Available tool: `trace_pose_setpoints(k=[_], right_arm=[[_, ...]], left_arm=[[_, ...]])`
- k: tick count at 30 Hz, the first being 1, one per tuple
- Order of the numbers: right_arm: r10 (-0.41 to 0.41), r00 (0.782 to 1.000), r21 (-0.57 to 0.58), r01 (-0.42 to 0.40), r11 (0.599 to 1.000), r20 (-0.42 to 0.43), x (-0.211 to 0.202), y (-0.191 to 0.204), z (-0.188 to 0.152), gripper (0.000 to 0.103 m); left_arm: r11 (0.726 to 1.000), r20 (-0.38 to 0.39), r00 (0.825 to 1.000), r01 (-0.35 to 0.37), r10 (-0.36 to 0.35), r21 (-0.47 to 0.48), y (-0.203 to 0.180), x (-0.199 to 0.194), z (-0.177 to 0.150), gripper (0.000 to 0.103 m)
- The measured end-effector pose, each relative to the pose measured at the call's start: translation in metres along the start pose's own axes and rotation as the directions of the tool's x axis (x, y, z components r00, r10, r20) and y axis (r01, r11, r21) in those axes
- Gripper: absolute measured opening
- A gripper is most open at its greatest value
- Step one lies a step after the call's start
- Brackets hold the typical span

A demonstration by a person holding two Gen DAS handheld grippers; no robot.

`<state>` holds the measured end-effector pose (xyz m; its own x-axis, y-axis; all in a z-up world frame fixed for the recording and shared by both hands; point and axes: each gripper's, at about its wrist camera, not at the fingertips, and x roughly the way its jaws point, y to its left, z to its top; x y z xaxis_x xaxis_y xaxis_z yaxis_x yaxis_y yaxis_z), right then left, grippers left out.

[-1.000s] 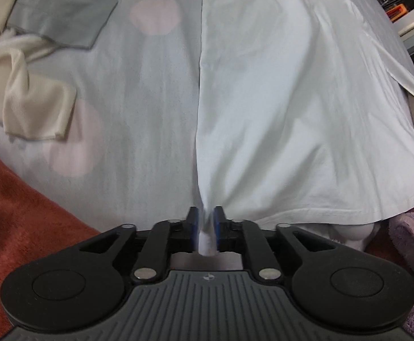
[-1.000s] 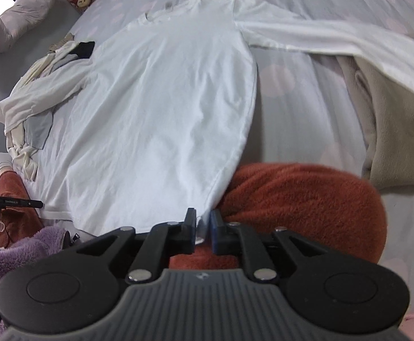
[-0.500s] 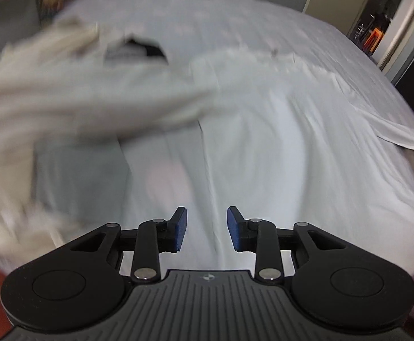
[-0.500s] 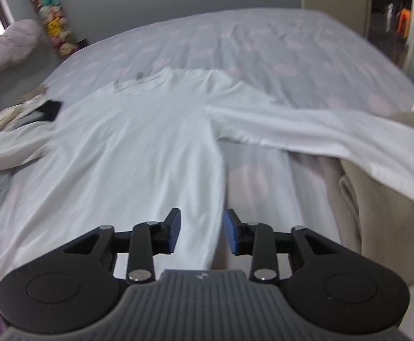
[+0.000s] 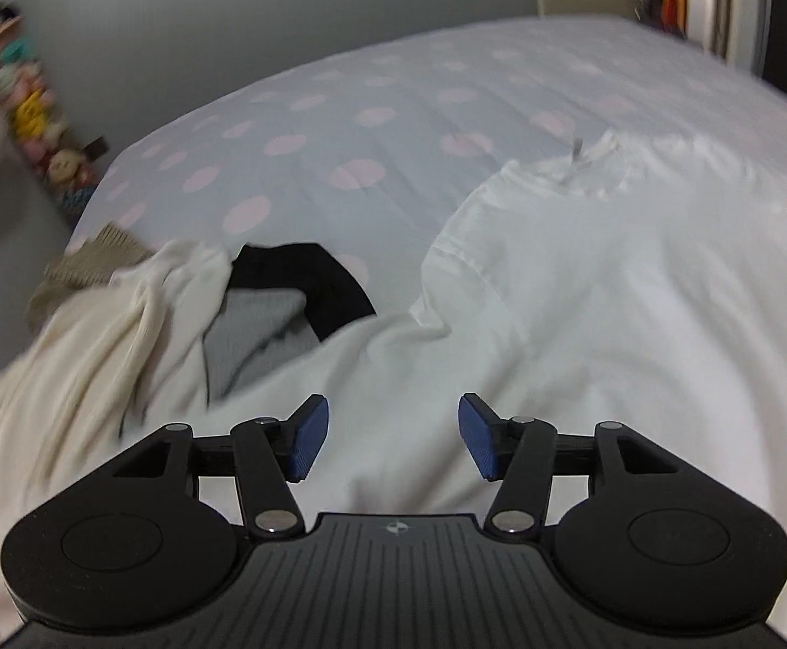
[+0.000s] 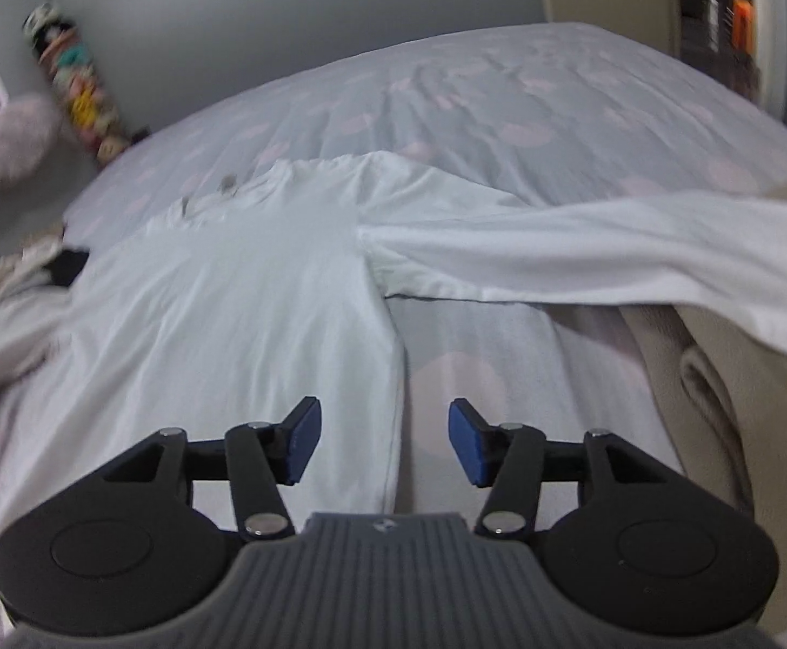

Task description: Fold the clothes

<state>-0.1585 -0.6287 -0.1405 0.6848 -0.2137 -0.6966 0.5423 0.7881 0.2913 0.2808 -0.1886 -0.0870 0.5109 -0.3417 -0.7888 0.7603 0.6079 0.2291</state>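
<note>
dim, motion-blurred, fisheye-bent edges

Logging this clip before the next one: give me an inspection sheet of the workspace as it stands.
Surface: bed sheet, pale with pink dots.
Job's things: white long-sleeve shirt lies spread flat, collar toward the wall; one sleeve stretched sideways over a beige blanket.
Clutter: heap of cream garment, grey cloth, black cloth and a tan knit piece beside the shirt.
Grippers: left gripper open, empty, above the shirt; right gripper open, empty, over the shirt's side seam.
Cables: nothing seen.
Surroundings: grey wall, column of plush toys, blurred.
</note>
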Motion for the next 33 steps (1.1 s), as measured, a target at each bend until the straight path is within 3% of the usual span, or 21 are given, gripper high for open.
trace_pose_setpoints(k=[5, 8, 9, 10, 12, 13, 15, 22, 27, 30, 32, 33], right_arm=[[-0.025, 0.999, 0.081, 0.027, 0.996, -0.027, 0.012, -0.012, 0.0, 0.059], [-0.035, 0.998, 0.085, 0.039, 0.996, -0.054, 0.021, -0.015, 0.0, 0.058], [-0.035, 0.997, 0.087, 0.041, 0.995, -0.063, 0.023, -0.016, 0.0, 0.059], [-0.035, 0.997, 0.091, 0.042, 0.995, -0.071, 0.025, -0.017, 0.0, 0.059], [-0.034, 0.996, 0.102, 0.043, 0.994, -0.087, 0.029, -0.02, 0.0, 0.059], [-0.033, 0.995, 0.107, 0.043, 0.993, -0.094, 0.031, -0.021, 0.0, 0.059], [-0.028, 0.994, 0.118, 0.04, 0.992, -0.108, 0.033, -0.023, 0.0, 0.058], [-0.022, 0.993, 0.131, 0.037, 0.991, -0.116, 0.033, -0.026, 0.0, 0.058], [-0.021, 0.994, 0.138, 0.036, 0.99, -0.107, 0.033, -0.027, 0.0, 0.058], [-0.017, 0.995, 0.144, 0.031, 0.989, -0.094, 0.031, -0.029, 0.0, 0.059], [-0.014, 0.996, 0.147, 0.027, 0.989, -0.088, 0.03, -0.03, 0.0, 0.058], [-0.011, 0.996, 0.148, 0.024, 0.989, -0.085, 0.03, -0.029, 0.0, 0.059]], left_arm=[[0.999, -0.056, 0.998, -0.026, 0.027, 0.02, 0.013, 0.052, 0.02, 0.053], [1.0, -0.098, 0.995, 0.004, -0.005, -0.014, 0.023, 0.074, 0.025, 0.052], [0.999, -0.116, 0.993, 0.021, -0.024, -0.031, 0.026, 0.081, 0.025, 0.046], [0.998, -0.129, 0.991, 0.035, -0.041, -0.052, 0.029, 0.085, 0.025, 0.03], [0.994, -0.143, 0.988, 0.053, -0.066, -0.092, 0.034, 0.092, 0.024, 0.009], [0.993, -0.129, 0.989, 0.059, -0.073, -0.104, 0.035, 0.091, 0.023, 0.003], [0.989, -0.094, 0.992, 0.074, -0.086, -0.128, 0.038, 0.086, 0.023, 0.001], [0.987, -0.007, 1.0, -0.009, 0.008, -0.163, 0.054, 0.08, 0.032, 0.001], [0.983, -0.118, 0.991, -0.078, 0.059, -0.166, 0.05, 0.116, 0.034, 0.001], [0.975, -0.139, 0.988, -0.101, 0.074, -0.197, 0.05, 0.119, 0.031, 0.008], [0.974, -0.1, 0.992, -0.093, 0.073, -0.208, 0.052, 0.1, 0.032, 0.012], [0.973, -0.078, 0.994, -0.087, 0.072, -0.214, 0.053, 0.09, 0.032, 0.019]])
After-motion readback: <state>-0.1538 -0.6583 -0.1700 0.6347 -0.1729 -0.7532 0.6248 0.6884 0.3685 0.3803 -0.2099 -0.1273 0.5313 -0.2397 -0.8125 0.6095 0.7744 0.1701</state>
